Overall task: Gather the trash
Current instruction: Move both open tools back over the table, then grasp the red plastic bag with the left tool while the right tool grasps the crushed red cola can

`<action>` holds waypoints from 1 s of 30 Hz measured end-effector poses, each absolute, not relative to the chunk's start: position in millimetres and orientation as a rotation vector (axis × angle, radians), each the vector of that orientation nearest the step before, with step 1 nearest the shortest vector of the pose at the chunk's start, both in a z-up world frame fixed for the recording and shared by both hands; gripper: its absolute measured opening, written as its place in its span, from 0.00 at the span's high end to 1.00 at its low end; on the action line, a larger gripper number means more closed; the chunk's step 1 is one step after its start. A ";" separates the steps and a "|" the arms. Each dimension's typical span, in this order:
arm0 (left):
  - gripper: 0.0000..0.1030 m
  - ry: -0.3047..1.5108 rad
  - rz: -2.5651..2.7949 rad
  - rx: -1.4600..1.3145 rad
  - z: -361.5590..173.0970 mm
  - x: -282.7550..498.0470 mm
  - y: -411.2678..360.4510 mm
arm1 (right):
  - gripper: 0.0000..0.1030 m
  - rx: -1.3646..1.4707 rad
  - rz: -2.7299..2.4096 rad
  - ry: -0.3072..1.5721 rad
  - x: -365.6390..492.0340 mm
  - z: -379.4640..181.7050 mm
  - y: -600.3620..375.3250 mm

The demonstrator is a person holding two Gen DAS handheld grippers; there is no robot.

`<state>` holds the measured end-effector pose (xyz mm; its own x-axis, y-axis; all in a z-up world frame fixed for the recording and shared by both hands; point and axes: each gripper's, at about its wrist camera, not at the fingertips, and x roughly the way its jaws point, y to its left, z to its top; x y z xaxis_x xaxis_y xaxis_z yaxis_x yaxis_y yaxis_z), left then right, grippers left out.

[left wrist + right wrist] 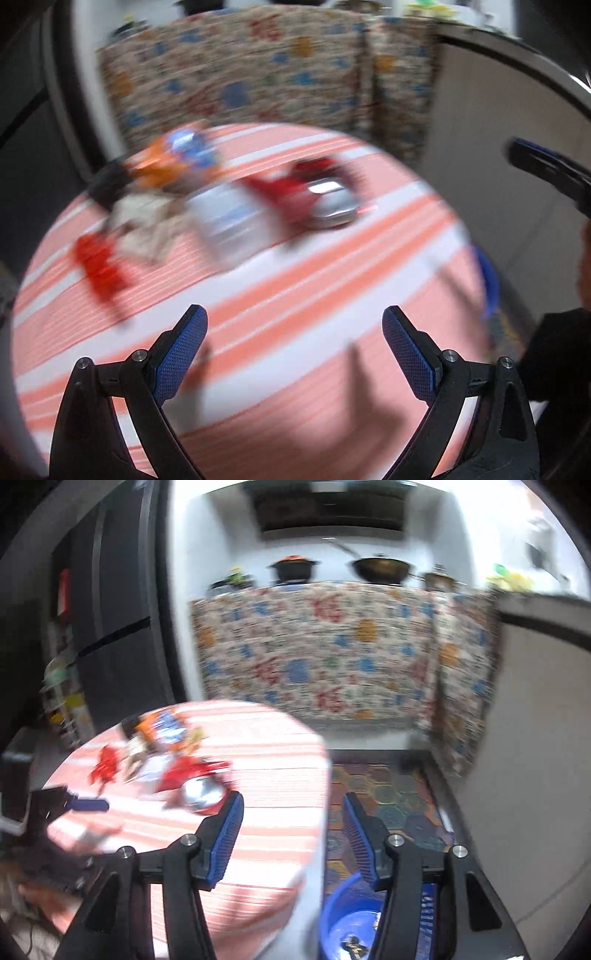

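Note:
A heap of trash lies on the round table with a pink-and-white striped cloth [295, 295]: an orange and blue wrapper [173, 155], a red wrapper with a silver inside [317, 192], a white packet [225, 214], crumpled paper [147, 225] and a small red wrapper [98, 266]. My left gripper [293, 354] is open and empty above the near part of the table, short of the heap. My right gripper [293, 834] is open and empty at the table's right edge, above a blue bin [347, 923] on the floor. The heap [173, 768] lies to its left. Both views are motion-blurred.
A floral cloth [332, 650] covers the counter behind the table, with pots [380, 568] on top. A dark fridge [110, 627] stands at the left. A patterned mat [388, 805] covers the floor right of the table. The left gripper [88, 805] shows in the right wrist view.

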<state>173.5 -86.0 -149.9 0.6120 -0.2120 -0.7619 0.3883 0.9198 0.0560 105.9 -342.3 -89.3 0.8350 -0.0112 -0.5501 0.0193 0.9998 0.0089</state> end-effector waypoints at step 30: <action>0.00 0.959 -0.052 0.035 -191.0 225.9 20.8 | 0.16 -0.072 0.099 0.947 203.1 -192.2 -260.9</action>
<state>225.9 20.8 -191.0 0.5730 -0.0289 -0.8191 0.0601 0.9982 0.0068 203.1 -260.9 -192.2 0.5797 0.0531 -0.8131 -0.1163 0.9930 -0.0181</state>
